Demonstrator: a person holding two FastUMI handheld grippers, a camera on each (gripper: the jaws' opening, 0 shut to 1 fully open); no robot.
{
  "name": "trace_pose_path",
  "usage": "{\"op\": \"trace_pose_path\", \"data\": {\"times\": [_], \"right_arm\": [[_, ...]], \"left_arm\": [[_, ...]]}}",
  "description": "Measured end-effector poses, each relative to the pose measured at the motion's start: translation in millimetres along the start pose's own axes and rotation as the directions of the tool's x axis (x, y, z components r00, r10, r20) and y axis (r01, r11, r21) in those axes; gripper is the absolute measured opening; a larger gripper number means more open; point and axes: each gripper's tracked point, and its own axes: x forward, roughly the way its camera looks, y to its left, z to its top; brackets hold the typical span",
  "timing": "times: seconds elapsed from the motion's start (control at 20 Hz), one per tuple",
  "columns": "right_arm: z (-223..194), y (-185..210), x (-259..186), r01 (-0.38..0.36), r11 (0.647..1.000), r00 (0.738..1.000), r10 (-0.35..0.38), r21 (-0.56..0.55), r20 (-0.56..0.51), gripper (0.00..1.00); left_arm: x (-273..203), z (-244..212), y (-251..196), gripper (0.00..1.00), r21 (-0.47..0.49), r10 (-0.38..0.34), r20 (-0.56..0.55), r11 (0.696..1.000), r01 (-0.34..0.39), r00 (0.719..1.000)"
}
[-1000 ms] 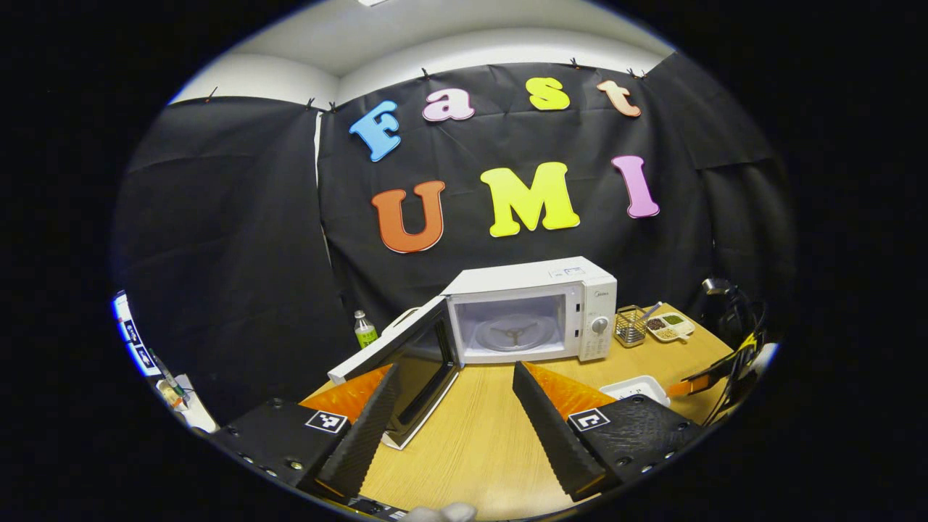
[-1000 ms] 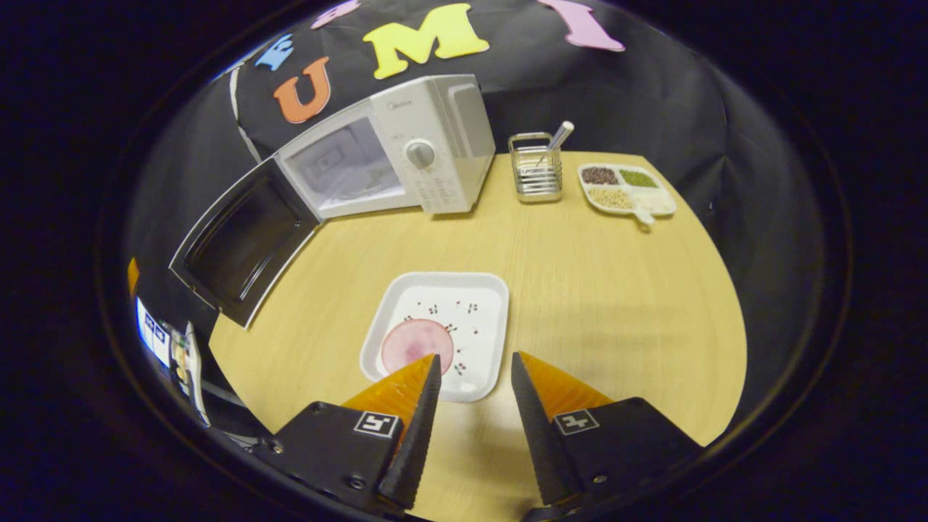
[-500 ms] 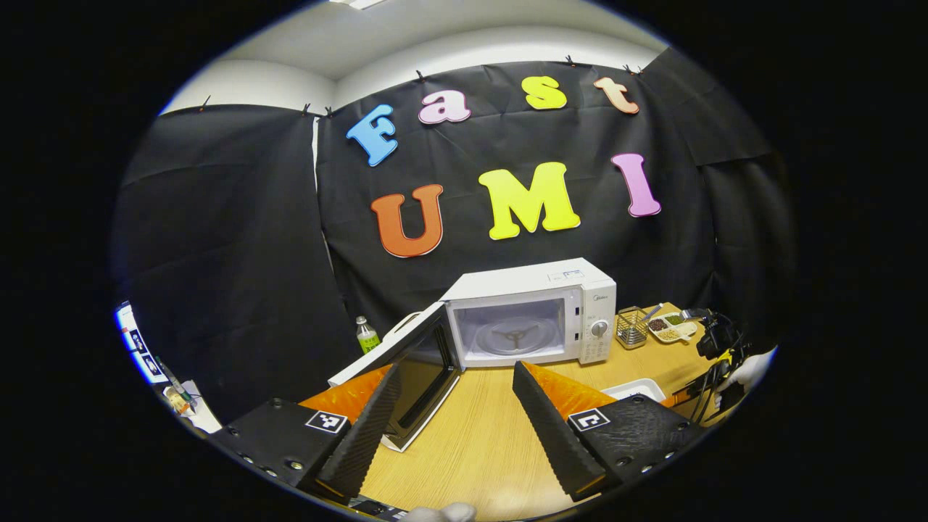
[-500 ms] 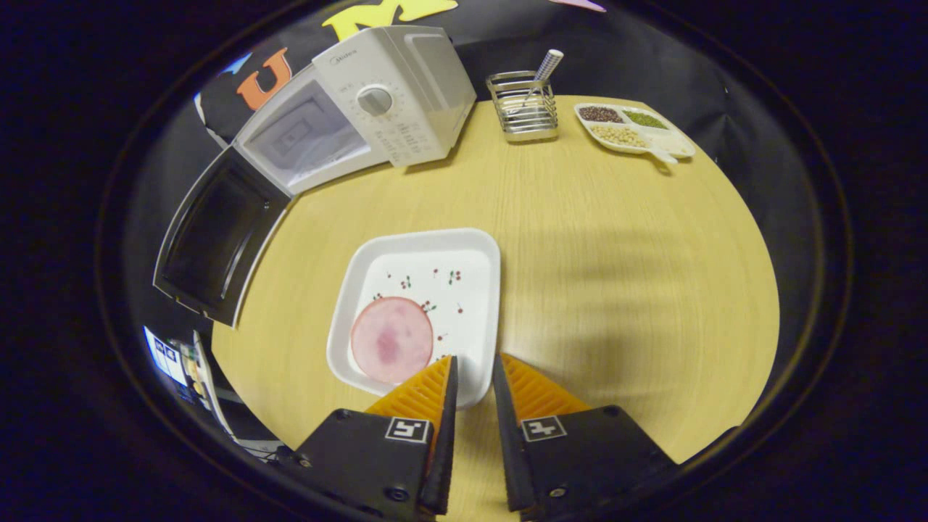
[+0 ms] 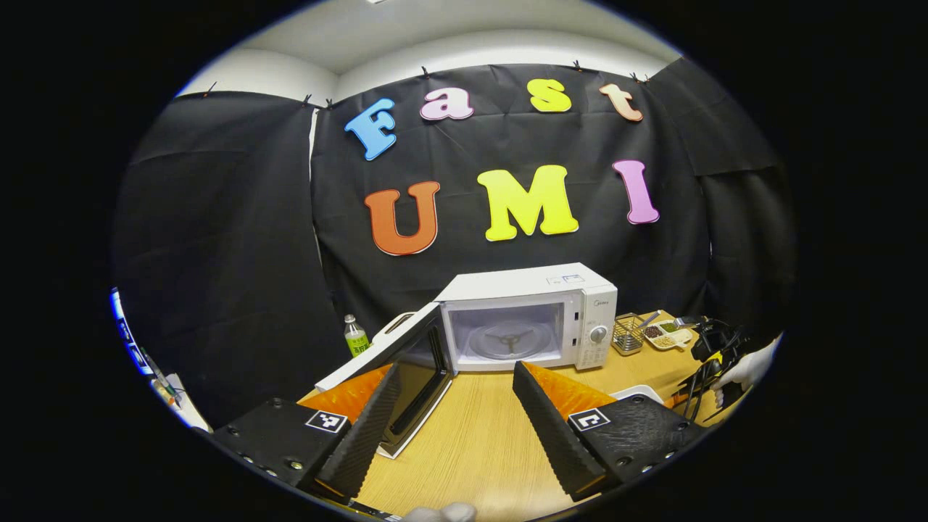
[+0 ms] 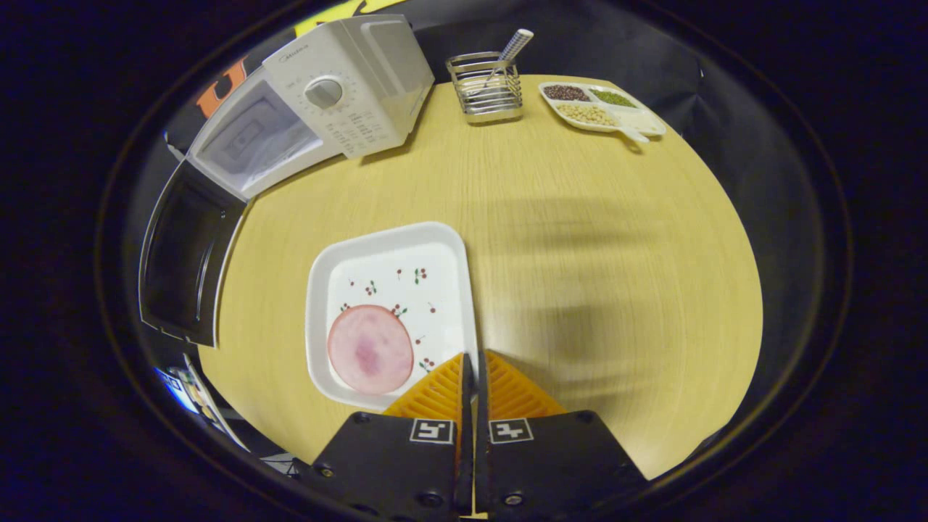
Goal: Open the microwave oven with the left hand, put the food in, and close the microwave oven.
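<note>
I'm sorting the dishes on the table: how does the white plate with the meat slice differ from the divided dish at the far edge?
The white plate is square with one open well; the divided dish is elongated and split into compartments. The plate holds a single round pink slice; the dish holds separate heaps of grains or beans. The right gripper is closed on the plate's rim; the dish sits untouched beside the wire holder. Both are white and on the table.

Plate (image 6: pixel 391 254): near rim hidden under my right tongs' fingertips (image 6: pixel 442 380); grip on it cannot tell.
</note>
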Motion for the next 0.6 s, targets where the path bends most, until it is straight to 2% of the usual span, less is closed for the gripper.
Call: {"op": "trace_pose_path", "data": {"times": [0.15, 0.3, 0.6], "right_arm": [[0.1, 1.1, -2.0, 0.019, 0.999, 1.000, -0.018, 0.029, -0.013, 0.04], [-8.7, 11.5, -1.9, -0.038, 0.995, 0.999, 0.039, 0.095, -0.011, 0.04], [-0.5, 40.5, -23.2, -0.149, 0.977, 0.983, 0.130, 0.149, 0.129, 0.04]], "left_arm": [[3.7, -6.1, 4.5, 0.95, -0.019, -0.029, 0.004, 0.999, 0.030, 1.000], [5.1, -5.8, 18.6, 0.95, -0.032, -0.043, 0.005, 0.999, 0.043, 0.999], [7.1, -2.6, 29.0, 0.95, -0.032, -0.098, 0.001, 0.995, 0.098, 0.995]]}}
